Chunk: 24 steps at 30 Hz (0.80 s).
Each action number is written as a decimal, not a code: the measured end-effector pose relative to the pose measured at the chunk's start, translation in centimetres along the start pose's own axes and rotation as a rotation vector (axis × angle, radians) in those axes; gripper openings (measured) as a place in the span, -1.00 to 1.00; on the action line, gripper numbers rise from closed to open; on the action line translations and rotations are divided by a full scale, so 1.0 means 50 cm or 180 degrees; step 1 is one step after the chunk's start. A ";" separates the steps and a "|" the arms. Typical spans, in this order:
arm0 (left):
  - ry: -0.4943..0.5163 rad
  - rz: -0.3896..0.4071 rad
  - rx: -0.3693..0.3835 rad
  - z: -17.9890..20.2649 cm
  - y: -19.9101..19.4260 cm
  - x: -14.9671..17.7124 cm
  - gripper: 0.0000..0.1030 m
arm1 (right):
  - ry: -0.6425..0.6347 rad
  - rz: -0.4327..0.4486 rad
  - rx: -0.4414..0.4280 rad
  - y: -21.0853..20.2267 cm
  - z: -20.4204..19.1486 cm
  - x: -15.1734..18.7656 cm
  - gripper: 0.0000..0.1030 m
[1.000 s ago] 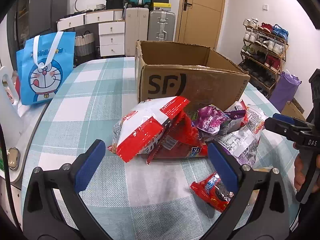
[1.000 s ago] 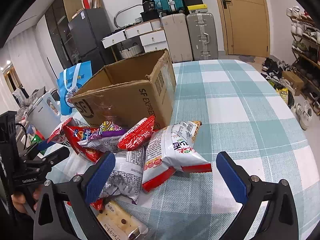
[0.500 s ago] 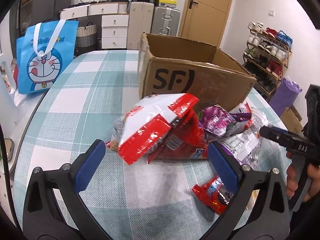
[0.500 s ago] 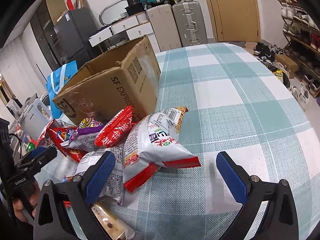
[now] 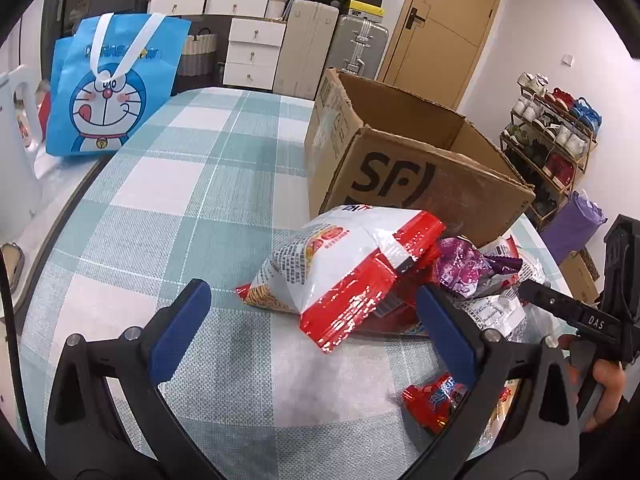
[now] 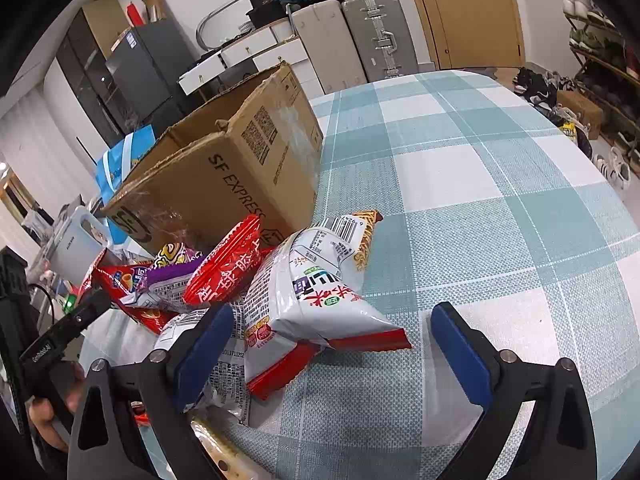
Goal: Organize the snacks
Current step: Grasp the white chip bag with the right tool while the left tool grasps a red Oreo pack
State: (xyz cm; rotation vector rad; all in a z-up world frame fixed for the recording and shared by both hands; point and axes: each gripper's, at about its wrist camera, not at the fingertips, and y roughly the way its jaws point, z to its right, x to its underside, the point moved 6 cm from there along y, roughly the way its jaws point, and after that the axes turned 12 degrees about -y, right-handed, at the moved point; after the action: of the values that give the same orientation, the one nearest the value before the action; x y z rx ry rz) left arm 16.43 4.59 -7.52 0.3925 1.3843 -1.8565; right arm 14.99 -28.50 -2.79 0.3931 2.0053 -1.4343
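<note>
A pile of snack bags lies in front of an open SF cardboard box [image 5: 404, 160], which also shows in the right wrist view [image 6: 224, 176]. My left gripper [image 5: 312, 328] is open and empty, just before a large white-and-red bag [image 5: 340, 264]. A purple bag [image 5: 468, 268] lies behind it and a small red packet [image 5: 436, 400] sits by the right finger. My right gripper [image 6: 332, 344] is open and empty around the near end of a white-and-red bag [image 6: 316, 300]. A red bag [image 6: 228, 264] and a silver bag [image 6: 224, 352] lie beside it.
A blue Doraemon bag [image 5: 108, 84] stands at the table's far left edge. A white kettle [image 6: 76, 244] stands beyond the pile. The checked tablecloth [image 6: 500, 200] stretches right of the box. Drawers, suitcases, a door and a shoe rack [image 5: 556, 132] stand beyond the table.
Both grippers have moved closer to the snack pile. The left one has shifted so the box and large bag sit more to the right. Both have stayed open.
</note>
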 end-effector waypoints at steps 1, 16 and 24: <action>0.0029 0.0013 -0.0003 0.003 -0.001 0.001 0.97 | -0.0016 0.0000 0.0010 0.000 -0.002 -0.001 0.66; 0.0224 0.0020 0.0026 0.028 -0.008 0.023 0.97 | -0.0029 0.0309 -0.0240 -0.055 -0.016 -0.001 0.01; 0.0495 -0.0065 0.0264 0.069 -0.022 0.057 0.97 | -0.0046 0.0504 -0.0354 -0.098 -0.025 0.001 0.01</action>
State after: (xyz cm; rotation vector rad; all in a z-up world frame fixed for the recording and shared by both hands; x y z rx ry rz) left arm 14.43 0.45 -7.40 0.5771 1.4210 -1.9386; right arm 11.74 -29.10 1.06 0.4804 1.9846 -1.2201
